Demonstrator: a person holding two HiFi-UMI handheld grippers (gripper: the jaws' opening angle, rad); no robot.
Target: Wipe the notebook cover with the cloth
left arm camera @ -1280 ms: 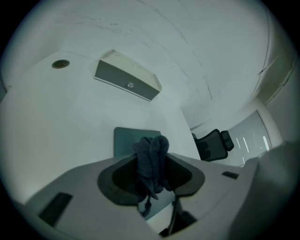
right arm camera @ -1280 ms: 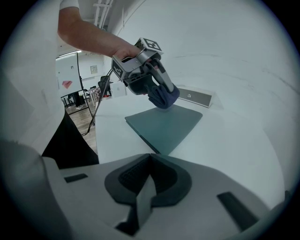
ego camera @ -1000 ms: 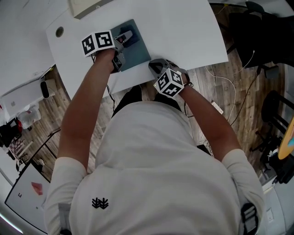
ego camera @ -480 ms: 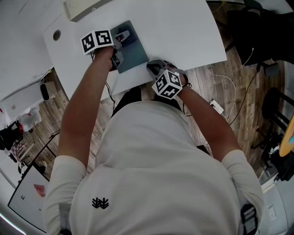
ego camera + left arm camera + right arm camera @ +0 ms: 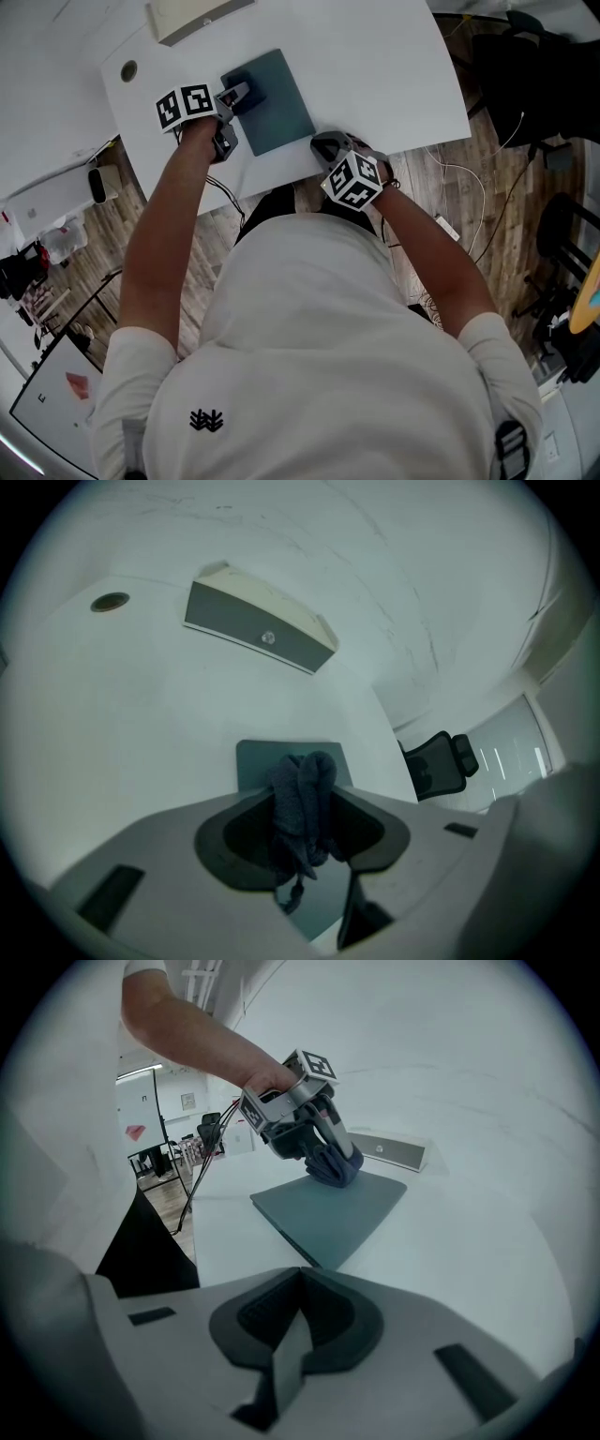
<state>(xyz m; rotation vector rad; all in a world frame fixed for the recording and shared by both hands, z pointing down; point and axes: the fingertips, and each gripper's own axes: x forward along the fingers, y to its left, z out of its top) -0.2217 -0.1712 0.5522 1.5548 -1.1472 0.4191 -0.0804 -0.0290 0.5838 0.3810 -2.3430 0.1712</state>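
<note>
Head view: left gripper (image 5: pixel 233 97) holds cloth (image 5: pixel 300 803) on notebook (image 5: pixel 278 111); shirt (image 5: pixel 328 347) bears emblem (image 5: pixel 203 418).

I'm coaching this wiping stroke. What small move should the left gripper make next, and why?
Probably drag the cloth rightward across the notebook. The left gripper pinches it at the cover's left edge, so most of the cover lies bare to its right; the right gripper, shut and empty, sits off the notebook.
</note>
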